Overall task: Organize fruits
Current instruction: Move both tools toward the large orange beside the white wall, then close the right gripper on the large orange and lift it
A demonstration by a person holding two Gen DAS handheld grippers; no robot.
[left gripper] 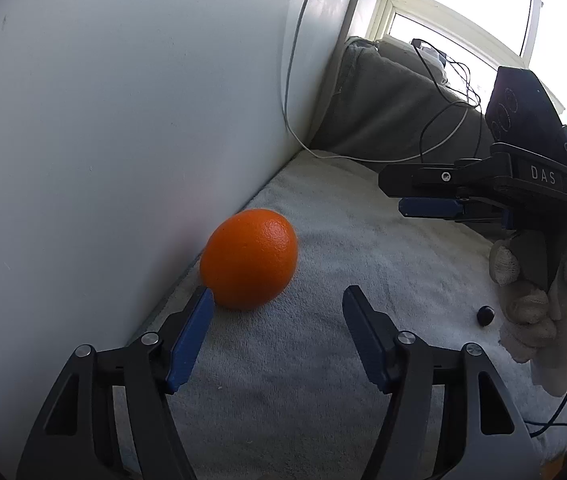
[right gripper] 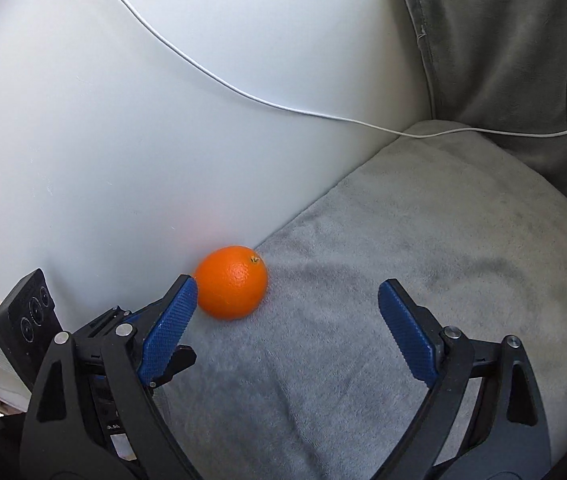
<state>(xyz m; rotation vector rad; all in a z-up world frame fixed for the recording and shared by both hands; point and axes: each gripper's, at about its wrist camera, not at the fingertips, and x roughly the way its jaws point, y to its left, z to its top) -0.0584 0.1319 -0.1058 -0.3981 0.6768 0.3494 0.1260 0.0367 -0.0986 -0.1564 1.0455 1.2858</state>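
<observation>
An orange (left gripper: 249, 259) lies on a grey towel-covered cushion (left gripper: 323, 360) against a white wall. My left gripper (left gripper: 279, 298) is open and empty; its left fingertip is close by the orange's near side. The orange also shows in the right wrist view (right gripper: 230, 282). My right gripper (right gripper: 287, 288) is open and empty, the orange just beyond its left fingertip. The right gripper appears in the left wrist view (left gripper: 411, 196) at the right, raised above the cushion, held by a gloved hand (left gripper: 531, 300). The left gripper's body shows low left in the right wrist view (right gripper: 95, 344).
A small dark round object (left gripper: 485, 315) lies on the towel by the gloved hand. A white cable (right gripper: 283, 108) runs down the wall onto a grey back cushion (right gripper: 503, 60). Black cables (left gripper: 443, 80) lie on that cushion. A bright window (left gripper: 463, 0) is behind.
</observation>
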